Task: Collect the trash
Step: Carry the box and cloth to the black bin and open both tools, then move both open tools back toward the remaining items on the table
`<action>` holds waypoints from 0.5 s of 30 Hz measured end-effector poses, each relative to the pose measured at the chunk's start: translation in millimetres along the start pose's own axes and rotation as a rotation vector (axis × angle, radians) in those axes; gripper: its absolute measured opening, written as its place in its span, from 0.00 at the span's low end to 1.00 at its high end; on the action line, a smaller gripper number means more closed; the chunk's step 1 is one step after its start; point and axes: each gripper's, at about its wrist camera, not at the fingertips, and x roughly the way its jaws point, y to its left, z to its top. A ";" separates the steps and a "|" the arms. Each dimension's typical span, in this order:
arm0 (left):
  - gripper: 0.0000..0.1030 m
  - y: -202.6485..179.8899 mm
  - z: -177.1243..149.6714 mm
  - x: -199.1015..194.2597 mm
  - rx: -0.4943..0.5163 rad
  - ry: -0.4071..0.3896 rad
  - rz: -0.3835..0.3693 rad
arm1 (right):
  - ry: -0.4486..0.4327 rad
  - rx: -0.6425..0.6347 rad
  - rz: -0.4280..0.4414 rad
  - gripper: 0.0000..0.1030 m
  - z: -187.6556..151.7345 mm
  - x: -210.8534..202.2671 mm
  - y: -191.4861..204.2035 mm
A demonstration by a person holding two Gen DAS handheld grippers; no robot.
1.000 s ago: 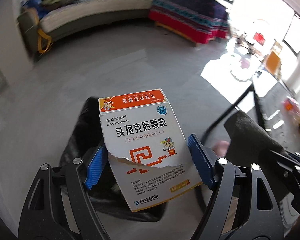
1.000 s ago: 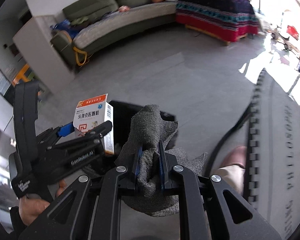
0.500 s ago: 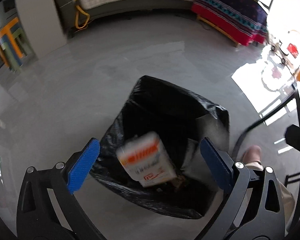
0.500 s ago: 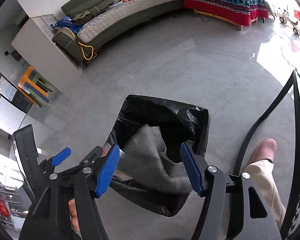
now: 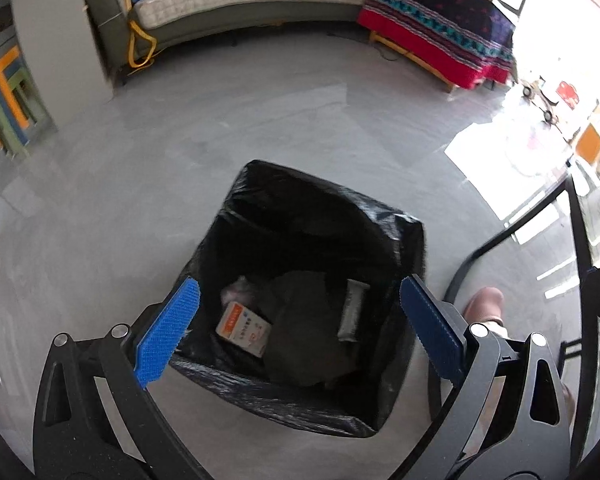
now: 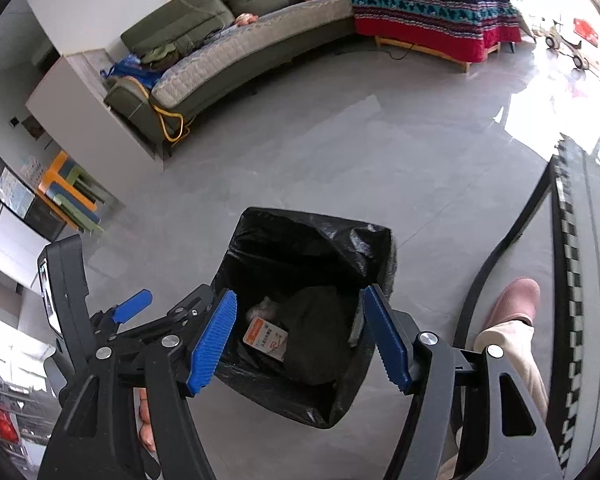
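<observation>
Both grippers, left [image 5: 296, 330] and right [image 6: 300, 338], spread and empty over the bin [image 5: 404, 232], box [image 5: 243, 328] at nine o'clock beside the cloth [image 5: 304, 332]: both light, cloth limp, pinchable at any fold.
</observation>
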 end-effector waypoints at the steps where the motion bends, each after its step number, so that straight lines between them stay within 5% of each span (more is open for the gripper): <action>1: 0.94 -7.4 0.8 -1.1 0.015 -0.001 -0.005 | -0.006 0.005 -0.002 0.65 0.0 -4.1 -4.9; 15: 0.94 -134.1 12.0 -24.7 0.230 -0.032 -0.157 | -0.164 0.112 -0.099 0.65 -2.7 -82.4 -99.8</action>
